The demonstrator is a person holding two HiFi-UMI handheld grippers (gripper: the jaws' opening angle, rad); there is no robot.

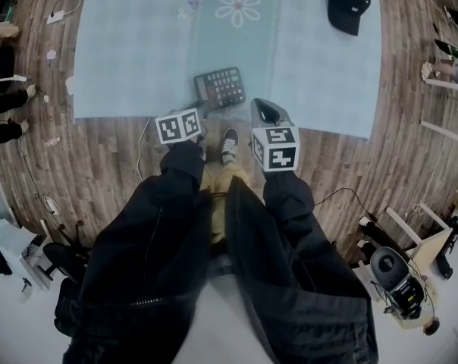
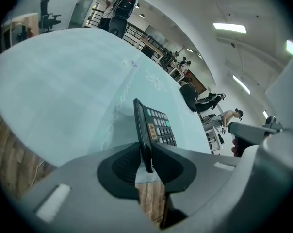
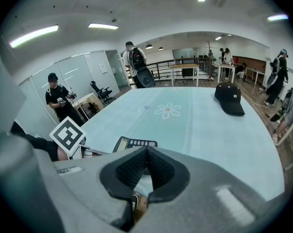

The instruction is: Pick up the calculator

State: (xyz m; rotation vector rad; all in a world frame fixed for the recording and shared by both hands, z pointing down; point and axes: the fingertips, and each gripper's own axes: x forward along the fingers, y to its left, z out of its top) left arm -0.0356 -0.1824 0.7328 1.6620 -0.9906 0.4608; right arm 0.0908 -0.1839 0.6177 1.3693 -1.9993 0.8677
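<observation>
Your dark grey calculator (image 1: 221,88) sits at the near edge of the pale blue mat (image 1: 138,51). Your left gripper (image 2: 145,152) is clamped on its near rim. At its 4 o'clock, your right gripper (image 3: 146,152) hangs with jaws together, empty. A black cap (image 1: 348,2) lies out at 1 o'clock.

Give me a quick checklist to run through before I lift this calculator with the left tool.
1. Grip made: ok. The left tool has the near edge of the calculator in its jaws, which press on both faces.
2. Bite deep enough: probably not ok. Only the edge is held, and most of the body sticks out beyond.
3. Other side out of the way: ok. The right tool is shut on nothing and sits beside the calculator, apart from it.
4. Nothing resting on the calculator: ok. The cap lies far across the mat.
5. Calculator already off the mat: cannot tell.
</observation>
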